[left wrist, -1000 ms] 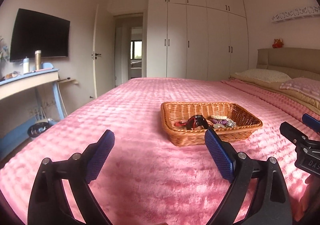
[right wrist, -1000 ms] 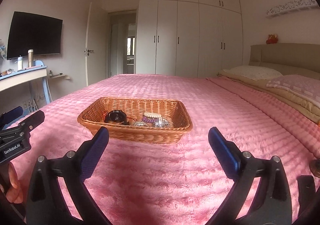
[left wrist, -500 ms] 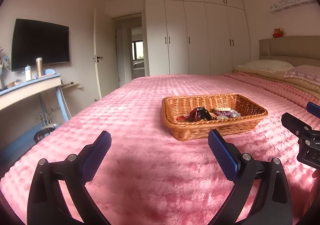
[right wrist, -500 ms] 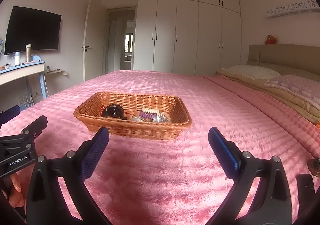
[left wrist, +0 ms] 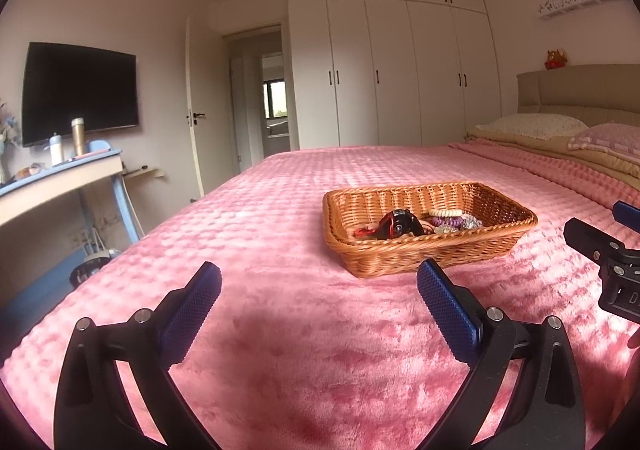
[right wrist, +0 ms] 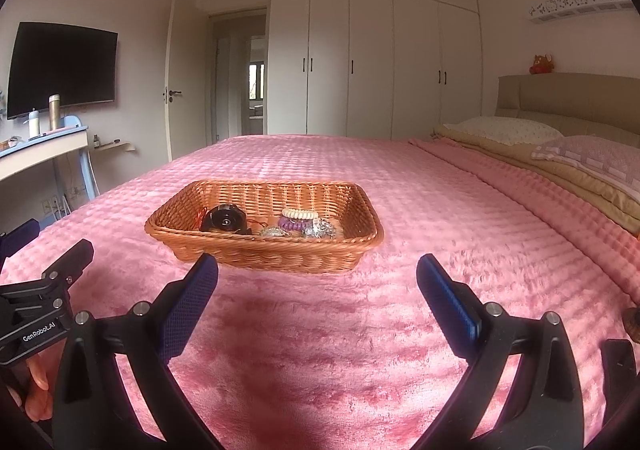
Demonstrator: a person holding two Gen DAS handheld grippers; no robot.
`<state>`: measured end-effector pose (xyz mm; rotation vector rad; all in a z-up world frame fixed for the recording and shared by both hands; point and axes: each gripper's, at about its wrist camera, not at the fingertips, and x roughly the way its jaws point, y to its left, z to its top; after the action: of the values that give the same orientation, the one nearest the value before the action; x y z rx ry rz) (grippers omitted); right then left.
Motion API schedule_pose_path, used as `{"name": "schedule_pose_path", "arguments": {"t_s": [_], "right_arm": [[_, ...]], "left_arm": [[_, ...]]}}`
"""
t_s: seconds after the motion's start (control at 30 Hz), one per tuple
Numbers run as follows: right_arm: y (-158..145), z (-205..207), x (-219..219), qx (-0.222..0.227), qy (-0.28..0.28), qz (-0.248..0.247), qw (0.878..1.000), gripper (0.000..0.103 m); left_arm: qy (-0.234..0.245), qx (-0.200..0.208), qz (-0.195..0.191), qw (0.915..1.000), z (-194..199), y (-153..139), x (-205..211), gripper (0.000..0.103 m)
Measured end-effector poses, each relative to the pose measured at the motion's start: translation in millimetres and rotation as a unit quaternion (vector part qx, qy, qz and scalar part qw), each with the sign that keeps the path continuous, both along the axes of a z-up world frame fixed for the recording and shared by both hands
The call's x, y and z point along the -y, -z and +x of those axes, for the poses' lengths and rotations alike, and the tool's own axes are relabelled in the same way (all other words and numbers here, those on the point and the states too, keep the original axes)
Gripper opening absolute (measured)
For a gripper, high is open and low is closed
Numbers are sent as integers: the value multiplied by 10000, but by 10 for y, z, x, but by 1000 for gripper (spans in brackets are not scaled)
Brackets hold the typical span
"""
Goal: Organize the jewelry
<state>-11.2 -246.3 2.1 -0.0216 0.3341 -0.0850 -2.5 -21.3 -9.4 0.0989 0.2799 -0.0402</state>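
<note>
A wicker basket (left wrist: 496, 246) (right wrist: 264, 254) sits on the pink bedspread (left wrist: 304, 210). It holds a black round item (left wrist: 396, 226) (right wrist: 224, 220), a cream coil band (right wrist: 300, 213), a purple coil band (right wrist: 294, 225) and silvery jewelry (right wrist: 322, 229). My left gripper (left wrist: 318, 286) is open and empty, short of the basket and to its left. My right gripper (right wrist: 316, 278) is open and empty, just in front of the basket. Each gripper shows at the edge of the other's view (left wrist: 608, 262) (right wrist: 36, 298).
Pillows (right wrist: 504, 130) and a headboard (right wrist: 568, 94) lie at the right. A desk with bottles (left wrist: 64, 174) and a wall TV (left wrist: 78, 90) stand at the left. White wardrobes (right wrist: 372, 58) and a doorway are behind. A small brown object (right wrist: 632, 322) sits at the right edge.
Both grippers have drifted a little; the basket now sits slightly lower and nearer in both views. Both stay open and empty.
</note>
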Motion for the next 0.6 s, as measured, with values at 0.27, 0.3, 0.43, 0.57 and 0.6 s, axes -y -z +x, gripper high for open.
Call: {"name": "schedule_pose_path", "arguments": {"t_s": [0.27, 0.3, 0.43, 0.57, 0.6], "right_arm": [[0, -1, -34, -4, -17, -55, 10000, 95], [0, -1, -33, -5, -18, -53, 10000, 95], [7, 7, -15, -37, -15, 10, 10000, 95], [7, 25, 30, -74, -12, 121, 9999, 95], [10, 32, 41, -84, -11, 143, 9999, 95]], "left_arm": [[-1, 0, 3, 10000, -3, 1, 7, 95], [1, -5, 3, 10000, -5, 2, 11, 95], [-7, -10, 4, 10000, -3, -1, 11, 95], [-5, -8, 9, 10000, -3, -2, 10, 95], [-6, -7, 9, 10000, -3, -2, 10, 95]]}}
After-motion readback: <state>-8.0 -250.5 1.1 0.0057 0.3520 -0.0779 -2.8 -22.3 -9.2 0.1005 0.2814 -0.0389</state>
